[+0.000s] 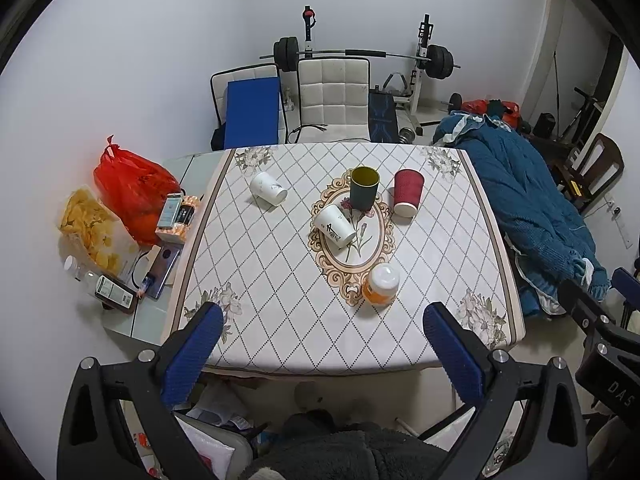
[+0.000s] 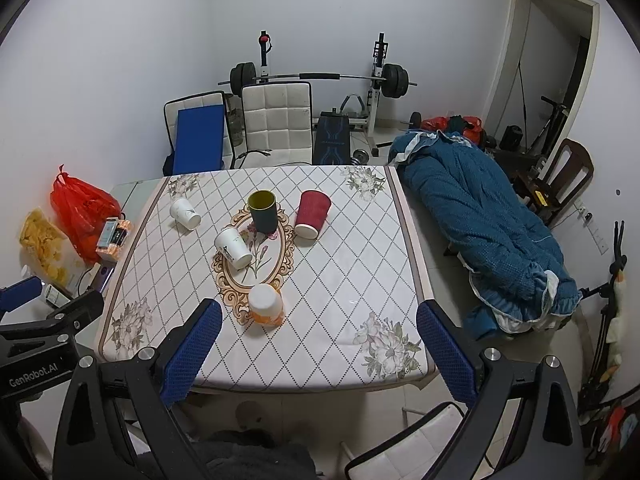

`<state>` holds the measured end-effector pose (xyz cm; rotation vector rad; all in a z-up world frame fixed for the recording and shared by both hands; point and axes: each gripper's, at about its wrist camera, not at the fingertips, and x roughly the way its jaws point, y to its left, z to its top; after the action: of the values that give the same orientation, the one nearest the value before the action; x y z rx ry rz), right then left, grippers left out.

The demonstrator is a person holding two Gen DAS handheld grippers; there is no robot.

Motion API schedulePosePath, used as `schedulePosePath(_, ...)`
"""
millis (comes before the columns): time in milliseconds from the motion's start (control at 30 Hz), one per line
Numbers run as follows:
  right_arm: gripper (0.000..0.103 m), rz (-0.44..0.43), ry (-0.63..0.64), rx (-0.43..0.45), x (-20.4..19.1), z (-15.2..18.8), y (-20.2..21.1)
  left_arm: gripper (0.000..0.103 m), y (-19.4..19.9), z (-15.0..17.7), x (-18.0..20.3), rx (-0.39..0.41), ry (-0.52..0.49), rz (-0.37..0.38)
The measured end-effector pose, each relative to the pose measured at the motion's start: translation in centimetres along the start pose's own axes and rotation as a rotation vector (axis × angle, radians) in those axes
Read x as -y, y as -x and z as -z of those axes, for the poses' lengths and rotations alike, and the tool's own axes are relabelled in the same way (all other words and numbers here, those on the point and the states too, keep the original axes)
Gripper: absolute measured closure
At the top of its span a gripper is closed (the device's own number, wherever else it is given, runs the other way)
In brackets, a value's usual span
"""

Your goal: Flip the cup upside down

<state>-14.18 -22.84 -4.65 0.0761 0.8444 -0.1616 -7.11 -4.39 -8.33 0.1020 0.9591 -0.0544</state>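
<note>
A dark green cup point(image 1: 364, 188) point(image 2: 262, 211) stands upright, mouth up, near the middle of the table. A red ribbed cup point(image 1: 407, 193) point(image 2: 312, 213) stands upside down to its right. A white printed cup point(image 1: 333, 226) point(image 2: 232, 247) lies on its side in front of the green cup. Another white cup point(image 1: 268, 188) point(image 2: 184, 213) lies on its side at the far left. My left gripper point(image 1: 322, 320) is open and empty above the table's near edge. My right gripper point(image 2: 320, 320) is open and empty, also at the near edge.
An orange jar with a white lid point(image 1: 381, 284) point(image 2: 265, 305) stands near the front. The patterned tablecloth point(image 1: 280, 280) covers the table. A red bag point(image 1: 132, 188), a snack bag point(image 1: 92, 228) and bottles crowd the left side. Chairs point(image 1: 334, 96) stand behind; a blue quilt point(image 1: 532, 208) lies right.
</note>
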Motion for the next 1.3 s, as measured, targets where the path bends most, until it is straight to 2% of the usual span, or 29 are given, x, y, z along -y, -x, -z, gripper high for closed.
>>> schedulePosePath(1300, 0.003, -0.030, 0.018, -0.011, -0.3, -0.6, -1.1, 0.001, 0.1, -0.5, -0.5, 0.010, 0.013, -0.031)
